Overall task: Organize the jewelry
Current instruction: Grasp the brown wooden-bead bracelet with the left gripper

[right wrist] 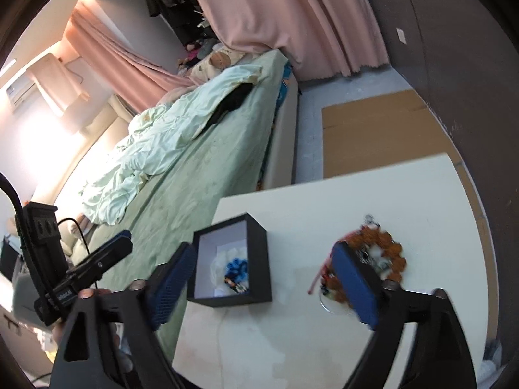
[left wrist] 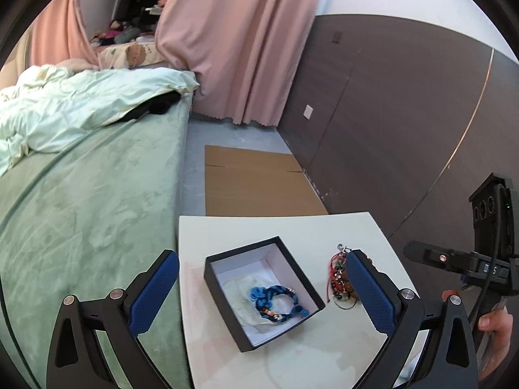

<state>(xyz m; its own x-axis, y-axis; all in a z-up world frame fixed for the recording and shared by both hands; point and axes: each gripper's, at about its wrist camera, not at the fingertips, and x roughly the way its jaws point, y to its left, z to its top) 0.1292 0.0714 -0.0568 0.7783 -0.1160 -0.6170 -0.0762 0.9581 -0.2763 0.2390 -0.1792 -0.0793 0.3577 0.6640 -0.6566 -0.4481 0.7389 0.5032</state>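
A black box (left wrist: 241,253) with a white lining sits open on the white table (left wrist: 292,227). A blue braided bracelet (left wrist: 275,301) lies inside it on crumpled tissue. The box also shows in the right wrist view (right wrist: 259,259), with the blue bracelet (right wrist: 236,267) inside. To its right lies a heap of jewelry (left wrist: 337,278) with red cord and beads; in the right wrist view it shows as an orange bead bracelet (right wrist: 394,253) with a red cord. My left gripper (left wrist: 262,291) is open, above the box. My right gripper (right wrist: 264,278) is open, above the table between box and heap.
A bed with a green sheet (left wrist: 81,210) and a pale duvet (left wrist: 81,107) lies left of the table. Flat cardboard (left wrist: 253,178) lies on the floor beyond the table. A dark wall panel (left wrist: 405,113) stands to the right, pink curtains (left wrist: 233,32) behind.
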